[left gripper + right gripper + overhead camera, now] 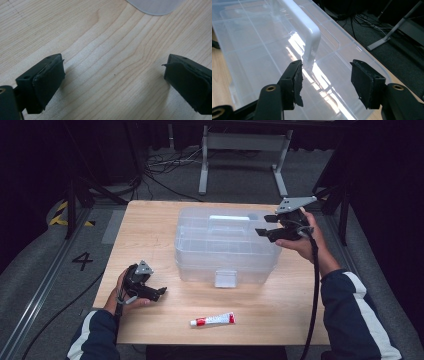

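A clear plastic storage box point(225, 245) with a shut lid and a white carry handle point(229, 218) stands in the middle of the wooden table point(150, 235). My right gripper point(265, 225) hovers over the box's right end, held in a hand. In the right gripper view its jaws point(325, 80) stand open above the lid point(249, 50), with the near end of the handle point(308, 32) just beyond them and nothing between the pads. My left gripper point(157, 282) rests low at the table's left front, open over bare wood point(113, 72). A corner of the box point(155, 6) shows ahead of it.
A red and white tube point(212, 320) lies near the table's front edge, in front of the box's white latch point(225, 278). Beyond the far edge are grey desk legs point(203, 165) and loose cables point(165, 167) on the floor. Dark frames stand at both sides.
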{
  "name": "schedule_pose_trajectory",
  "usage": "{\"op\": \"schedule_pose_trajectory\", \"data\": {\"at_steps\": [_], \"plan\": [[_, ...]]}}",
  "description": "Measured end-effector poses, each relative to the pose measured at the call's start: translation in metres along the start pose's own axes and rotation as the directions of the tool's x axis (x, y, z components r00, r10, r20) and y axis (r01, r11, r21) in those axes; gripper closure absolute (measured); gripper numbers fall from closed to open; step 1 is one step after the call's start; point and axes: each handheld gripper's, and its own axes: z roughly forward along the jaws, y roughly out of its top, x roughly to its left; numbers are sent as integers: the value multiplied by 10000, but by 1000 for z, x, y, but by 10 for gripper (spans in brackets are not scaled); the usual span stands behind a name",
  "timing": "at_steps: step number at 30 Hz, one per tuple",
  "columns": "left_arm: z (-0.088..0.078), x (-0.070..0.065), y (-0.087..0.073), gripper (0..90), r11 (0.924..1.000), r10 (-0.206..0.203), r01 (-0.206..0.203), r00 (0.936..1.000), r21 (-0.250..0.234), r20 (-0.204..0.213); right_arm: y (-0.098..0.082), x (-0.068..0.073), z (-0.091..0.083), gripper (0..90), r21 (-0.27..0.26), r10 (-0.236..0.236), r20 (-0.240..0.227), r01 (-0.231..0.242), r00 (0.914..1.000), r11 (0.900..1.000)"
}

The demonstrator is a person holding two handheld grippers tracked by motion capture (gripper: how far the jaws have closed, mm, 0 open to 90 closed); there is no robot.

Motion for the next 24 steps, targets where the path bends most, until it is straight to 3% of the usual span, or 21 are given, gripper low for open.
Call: {"op": "schedule_pose_trajectory", "data": {"at_steps": [5,6,11,15,18,24], "plan": [[-1,-3,12,196,9996,158,-152,9996,-233,235,7,1,15,446,204,56,-168,-52,9998,9998],[-1,-4,14,164,9993,203,-195,9995,-328,247,9,1,19,452,249,26,-203,-21,9998,9997],[-2,-13,38,165,9934,591,-547,9974,-1004,409,15,4,35,496,722,8,-301,13,9995,9974],[1,-17,55,159,9890,797,-695,9940,-1304,750,20,5,42,548,798,-50,-406,82,9992,9968],[4,-21,63,161,9854,986,-863,9920,-1467,784,24,7,46,656,879,-176,-503,220,9986,9959],[3,-25,71,179,9738,1304,-1100,9871,-1989,927,29,13,51,711,838,-250,-90,256,9996,9962]]}}
